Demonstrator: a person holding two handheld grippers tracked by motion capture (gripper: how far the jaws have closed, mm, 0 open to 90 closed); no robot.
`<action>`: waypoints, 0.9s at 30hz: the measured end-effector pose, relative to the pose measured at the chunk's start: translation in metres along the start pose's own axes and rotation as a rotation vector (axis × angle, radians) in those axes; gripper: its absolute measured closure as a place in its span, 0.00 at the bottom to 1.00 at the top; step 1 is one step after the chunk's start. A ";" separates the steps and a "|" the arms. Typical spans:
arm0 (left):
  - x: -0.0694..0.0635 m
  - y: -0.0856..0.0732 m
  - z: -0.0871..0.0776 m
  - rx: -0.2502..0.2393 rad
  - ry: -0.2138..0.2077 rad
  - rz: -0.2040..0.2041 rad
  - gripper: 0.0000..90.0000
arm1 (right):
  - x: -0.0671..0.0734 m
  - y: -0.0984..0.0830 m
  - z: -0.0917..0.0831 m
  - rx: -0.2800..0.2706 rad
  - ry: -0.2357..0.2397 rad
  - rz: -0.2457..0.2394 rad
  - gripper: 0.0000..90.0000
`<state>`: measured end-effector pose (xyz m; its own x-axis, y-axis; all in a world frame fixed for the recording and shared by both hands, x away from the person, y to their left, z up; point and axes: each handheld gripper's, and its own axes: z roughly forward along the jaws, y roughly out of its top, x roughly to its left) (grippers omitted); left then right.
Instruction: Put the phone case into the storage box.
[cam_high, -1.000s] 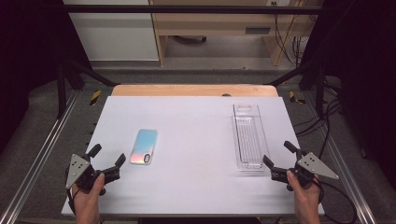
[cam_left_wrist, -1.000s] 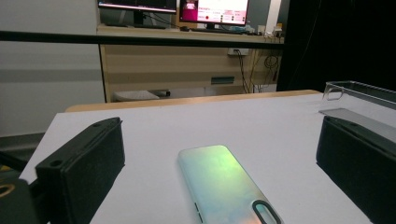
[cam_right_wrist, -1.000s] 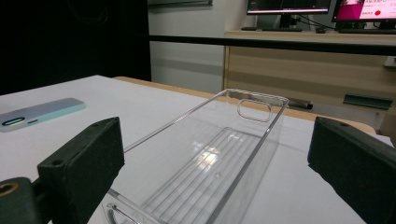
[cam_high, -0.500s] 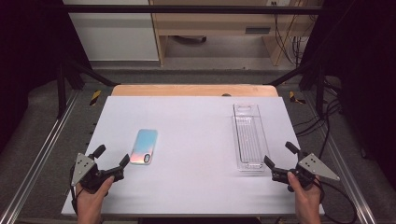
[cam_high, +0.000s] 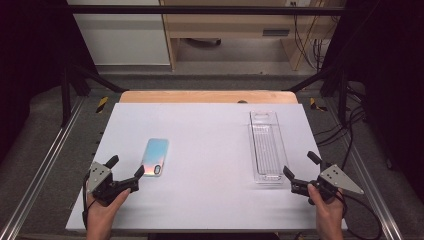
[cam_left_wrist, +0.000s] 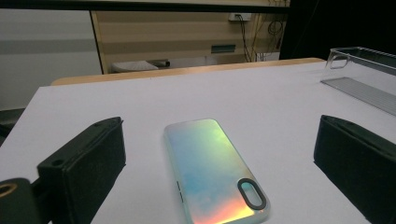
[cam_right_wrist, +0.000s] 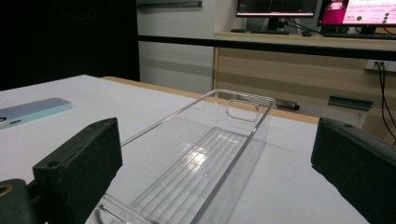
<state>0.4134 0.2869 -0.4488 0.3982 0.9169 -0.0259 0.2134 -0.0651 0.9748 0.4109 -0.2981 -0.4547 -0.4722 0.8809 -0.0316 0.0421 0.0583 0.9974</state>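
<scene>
Left gripper low at the near left of the table, held in a hand, jaws wide apart and empty, aimed at the phone. Phone face down on the white top, iridescent back up, camera cutout at the near end, just ahead of the jaw tips and not touching them. In the left gripper view, phone lying centred between the two black pads, near end level with them, clear table on either side.

Right gripper at the near right, held in the other hand, jaws just been opening and now spread wide, nothing between them. Clear tray lying lengthwise on the right half of the table, near end just ahead of the right jaws; contact cannot be told. In the right gripper view, tray running away from the camera between the pads, ribbed floor and a slot handle at the far wall, empty.

Phone and tray well apart, bare white table between.
</scene>
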 end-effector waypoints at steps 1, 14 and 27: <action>0.000 0.000 0.000 0.000 0.000 0.000 0.02 | 0.000 0.000 0.000 0.000 0.000 0.000 0.02; 0.014 0.020 0.032 0.137 0.011 0.036 0.03 | 0.002 0.000 0.000 0.011 -0.009 -0.003 0.02; 0.020 0.028 0.055 0.202 0.027 0.053 0.11 | 0.002 0.000 0.000 0.019 -0.012 -0.014 0.02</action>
<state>0.4765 0.2817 -0.4347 0.3900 0.9202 0.0327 0.3686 -0.1886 0.9102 0.4100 -0.2961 -0.4551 -0.4619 0.8857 -0.0469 0.0522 0.0800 0.9954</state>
